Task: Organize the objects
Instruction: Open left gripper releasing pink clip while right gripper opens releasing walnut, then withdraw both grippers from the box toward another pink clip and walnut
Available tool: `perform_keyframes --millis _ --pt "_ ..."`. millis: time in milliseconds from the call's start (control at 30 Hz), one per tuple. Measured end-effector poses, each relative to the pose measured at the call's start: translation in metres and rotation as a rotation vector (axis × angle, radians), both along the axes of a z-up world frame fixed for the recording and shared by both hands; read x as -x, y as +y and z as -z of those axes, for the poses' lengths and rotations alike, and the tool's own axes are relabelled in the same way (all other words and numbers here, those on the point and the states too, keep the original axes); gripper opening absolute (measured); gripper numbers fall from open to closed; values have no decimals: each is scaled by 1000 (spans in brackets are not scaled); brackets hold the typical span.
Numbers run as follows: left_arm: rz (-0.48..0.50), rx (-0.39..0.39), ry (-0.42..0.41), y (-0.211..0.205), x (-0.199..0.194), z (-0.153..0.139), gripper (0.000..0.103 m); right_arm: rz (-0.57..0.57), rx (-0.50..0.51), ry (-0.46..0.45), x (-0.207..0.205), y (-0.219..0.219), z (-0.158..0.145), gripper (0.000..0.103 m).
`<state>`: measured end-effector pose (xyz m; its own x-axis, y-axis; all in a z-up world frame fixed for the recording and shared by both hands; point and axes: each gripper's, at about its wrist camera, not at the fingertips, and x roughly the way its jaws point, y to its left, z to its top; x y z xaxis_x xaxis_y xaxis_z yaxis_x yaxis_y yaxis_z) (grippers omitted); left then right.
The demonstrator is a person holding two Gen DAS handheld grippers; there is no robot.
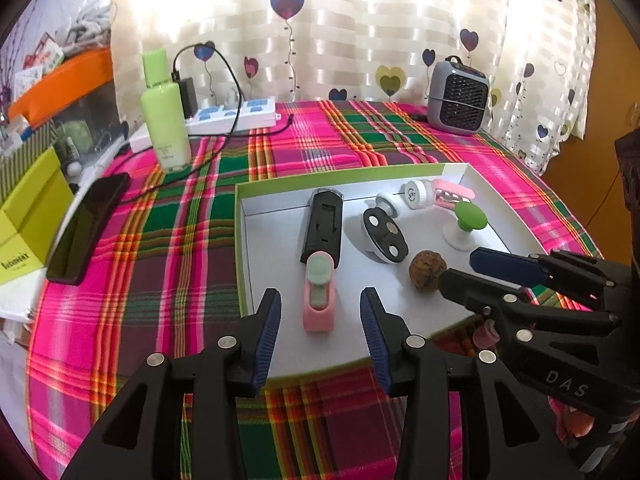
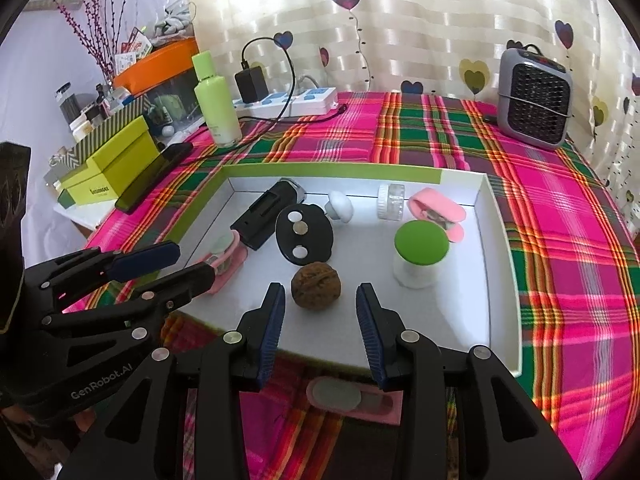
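I am holding both jaws apart and empty over the tray, left gripper above the pink clip, right gripper by the walnut at frame centre, which I judge may roll if nudged.

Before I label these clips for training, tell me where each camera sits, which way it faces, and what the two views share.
Left wrist: sits on the left gripper, looking forward and down over the pink-and-green clip in the white tray; its own open jaws show, the right gripper entering from the right.
Right wrist: sits on the right gripper, looking forward and down at the walnut; its own open jaws show, the left gripper entering from the left.
Shared: tray, walnut, clip, green bottle, grey heater, plaid cloth.
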<state>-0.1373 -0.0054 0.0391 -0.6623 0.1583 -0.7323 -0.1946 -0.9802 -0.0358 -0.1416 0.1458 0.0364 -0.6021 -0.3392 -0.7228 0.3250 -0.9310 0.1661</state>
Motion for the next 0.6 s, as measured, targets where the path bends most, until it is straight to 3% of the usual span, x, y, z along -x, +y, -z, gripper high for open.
perform_keyframes --millis 600 --pt "27 0 27 13 -37 -11 40 45 4 39 -47 24 -12 38"
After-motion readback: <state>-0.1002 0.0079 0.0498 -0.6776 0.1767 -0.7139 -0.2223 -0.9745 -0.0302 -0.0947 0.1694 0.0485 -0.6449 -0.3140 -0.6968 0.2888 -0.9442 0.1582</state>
